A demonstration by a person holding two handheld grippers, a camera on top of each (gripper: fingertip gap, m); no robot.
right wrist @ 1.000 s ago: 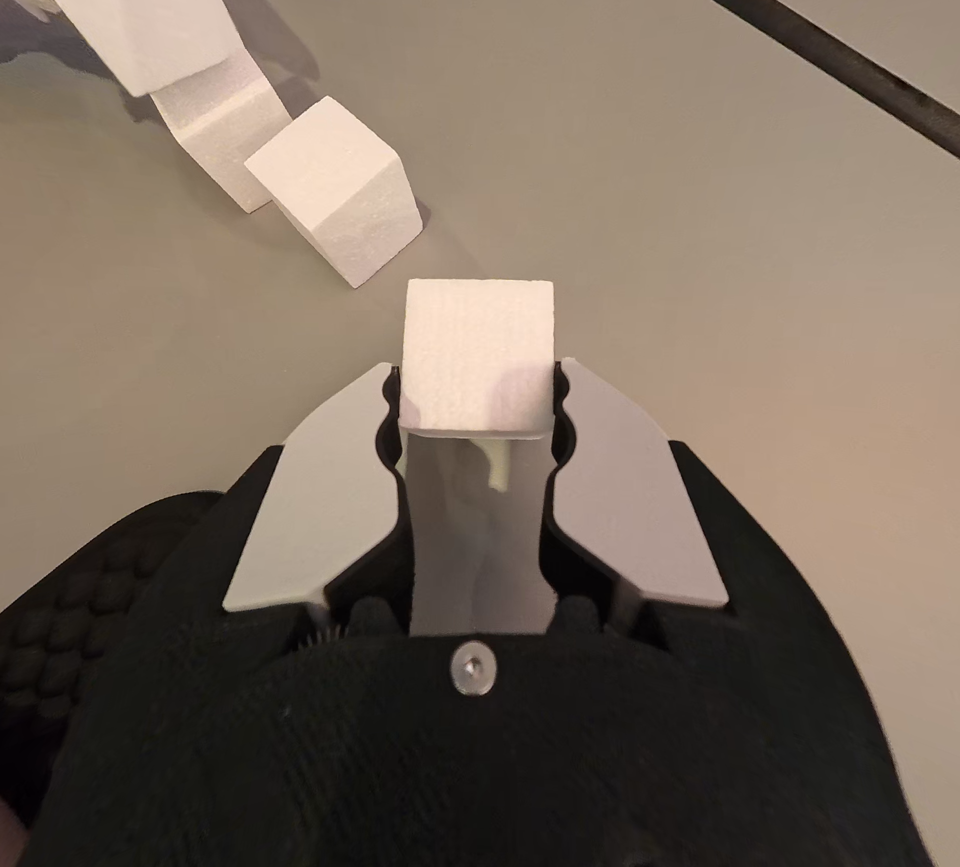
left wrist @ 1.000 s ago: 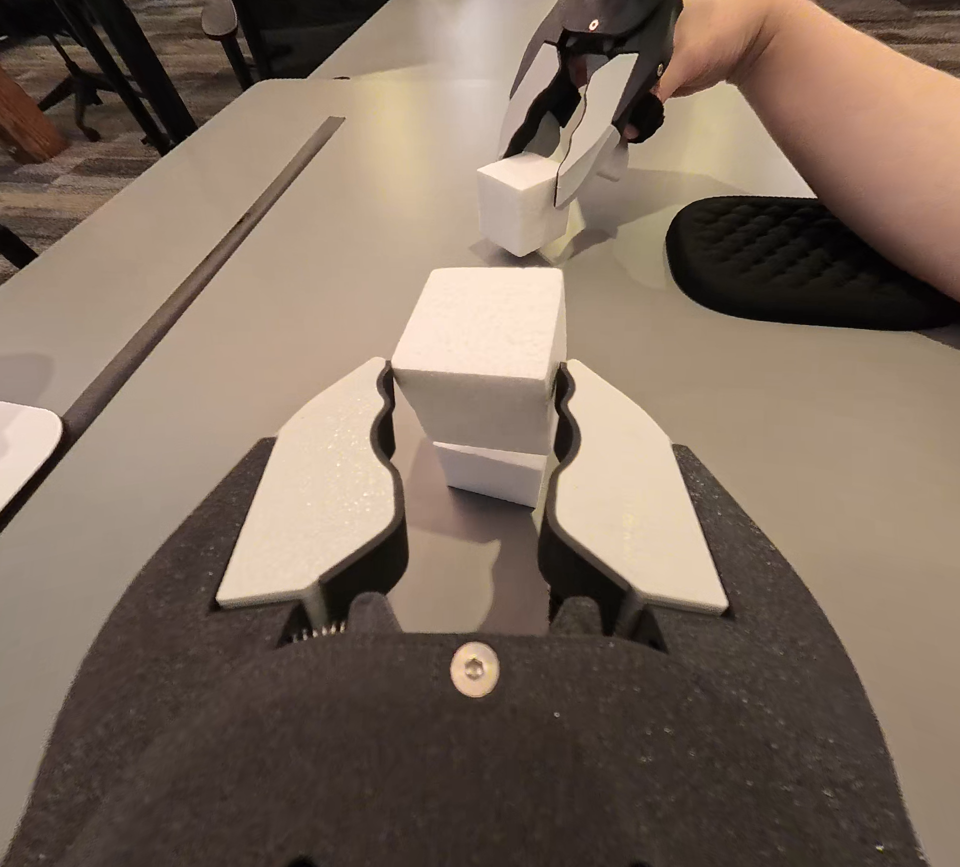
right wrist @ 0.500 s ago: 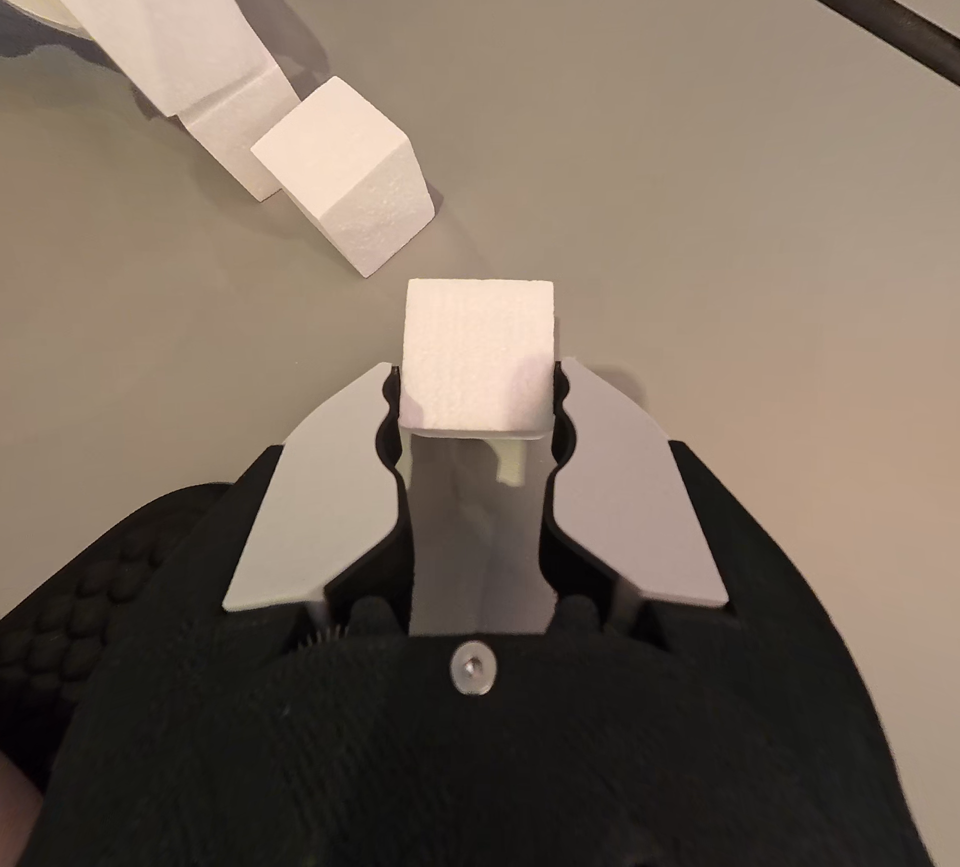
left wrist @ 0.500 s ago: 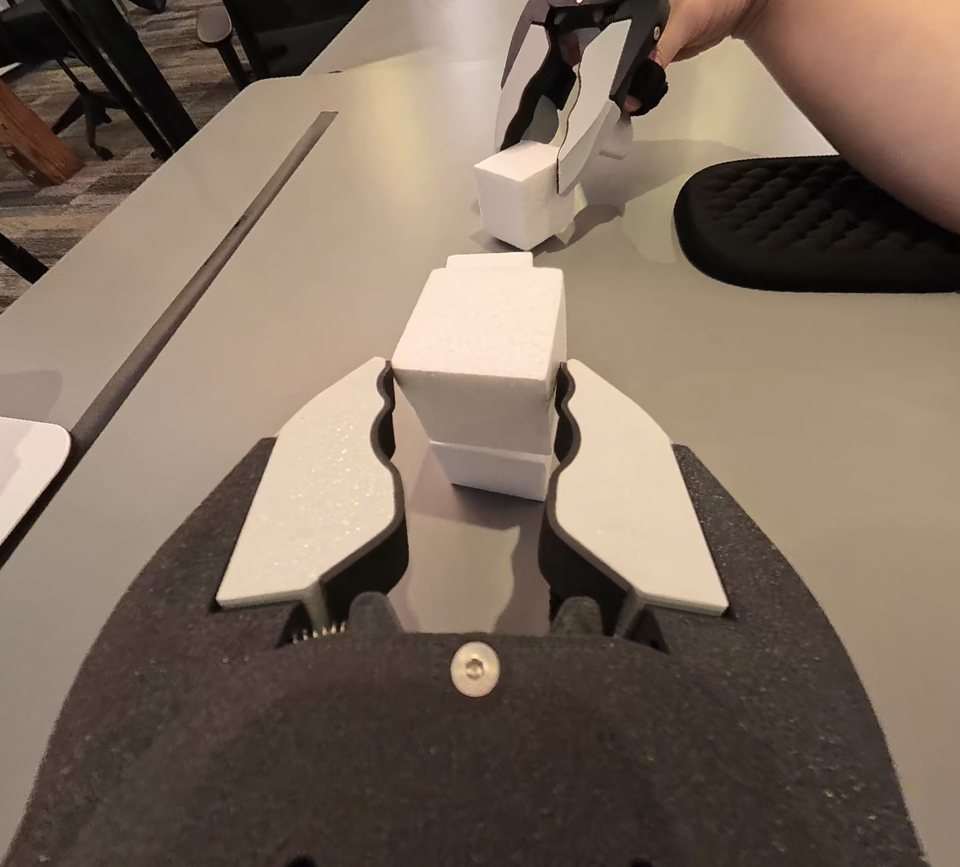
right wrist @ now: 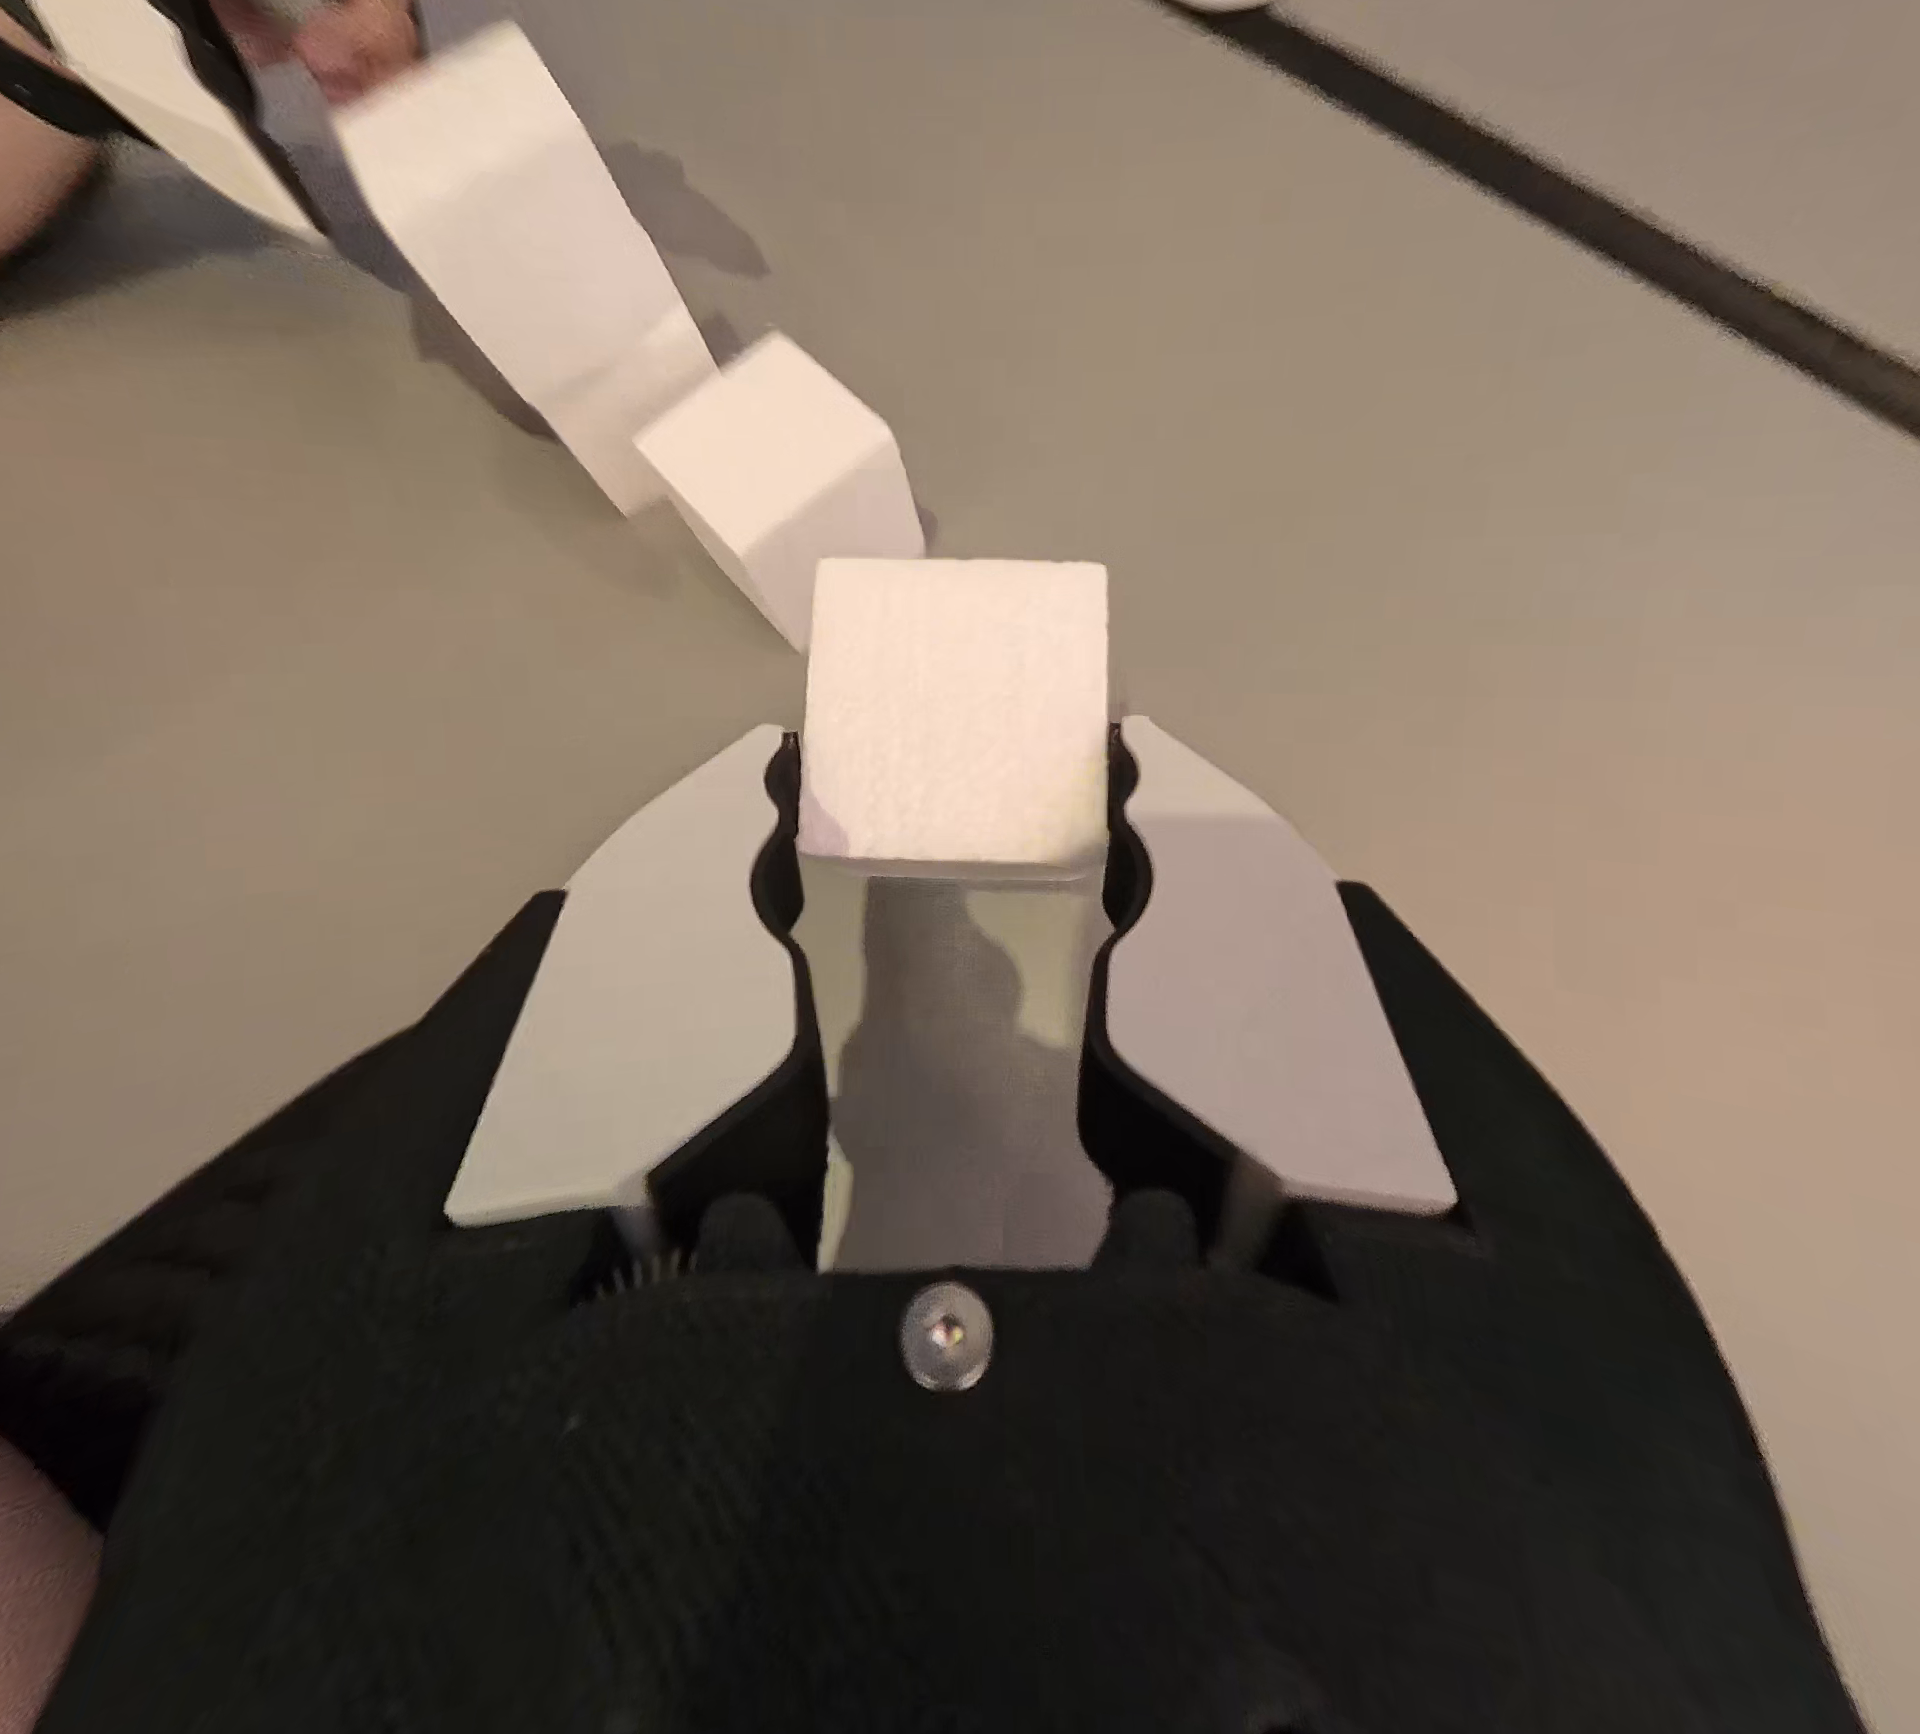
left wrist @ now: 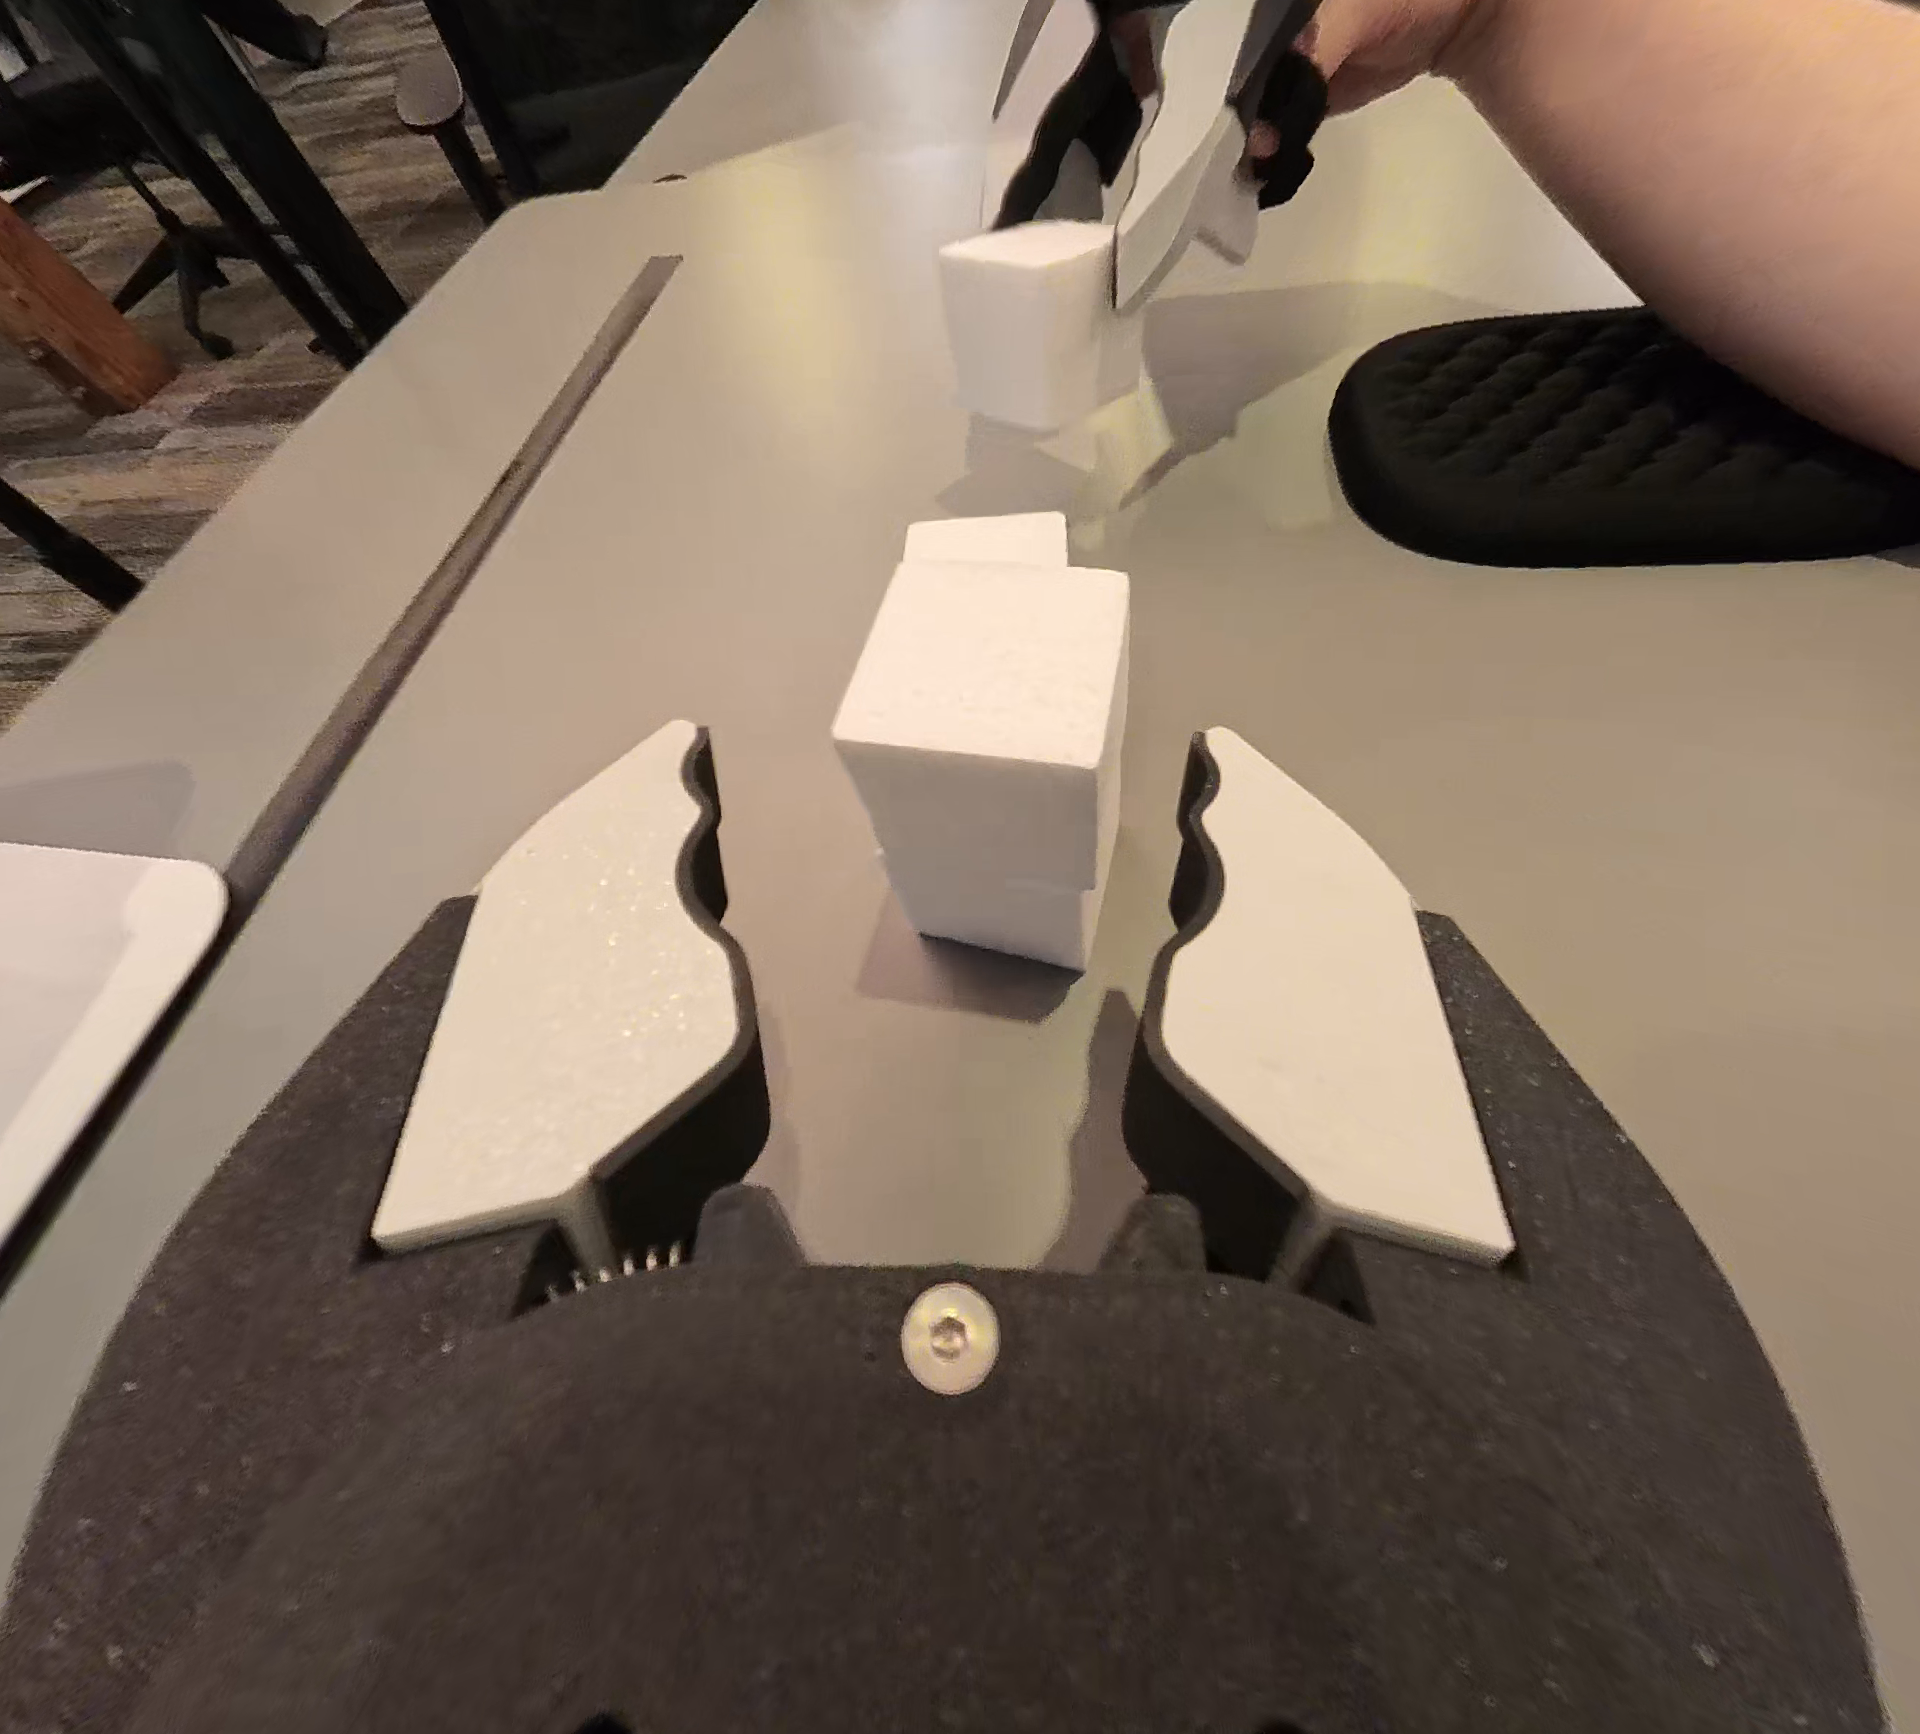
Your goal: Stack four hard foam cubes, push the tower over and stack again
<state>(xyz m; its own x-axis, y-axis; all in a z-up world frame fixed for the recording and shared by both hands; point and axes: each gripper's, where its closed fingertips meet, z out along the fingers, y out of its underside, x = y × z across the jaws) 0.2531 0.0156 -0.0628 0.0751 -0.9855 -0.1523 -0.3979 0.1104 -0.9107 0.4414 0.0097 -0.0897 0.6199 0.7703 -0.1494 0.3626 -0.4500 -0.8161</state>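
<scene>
My left gripper [left wrist: 948, 739] is open. A white foam cube [left wrist: 987, 676] sits on a second cube [left wrist: 997, 905] between its fingers, with a gap on each side. A third cube [left wrist: 987, 536] lies on the grey table [left wrist: 1403, 853] just behind the stack. My right gripper [right wrist: 956, 728] is shut on a fourth white cube [right wrist: 956, 708], with both pads against its sides. The left wrist view shows that cube [left wrist: 1023, 334] held above the table beyond the stack. In the right wrist view the stack [right wrist: 499, 198] and the loose cube [right wrist: 774, 458] are at upper left.
A black padded mat [left wrist: 1610, 437] lies at the right, under the person's forearm [left wrist: 1662, 74]. A dark seam [left wrist: 416, 645] runs along the table at the left. A white tray [left wrist: 83, 957] lies beyond it. Chairs stand past the far left edge. The tips of one gripper are about 20 cm away from the tips of the other. The dark seam [left wrist: 416, 645] is about 25 cm from both grippers' fingertips.
My left jaws opened and let go of the top cube, which stays on the lower one. My right gripper lifted its cube off the table and came nearer the stack.
</scene>
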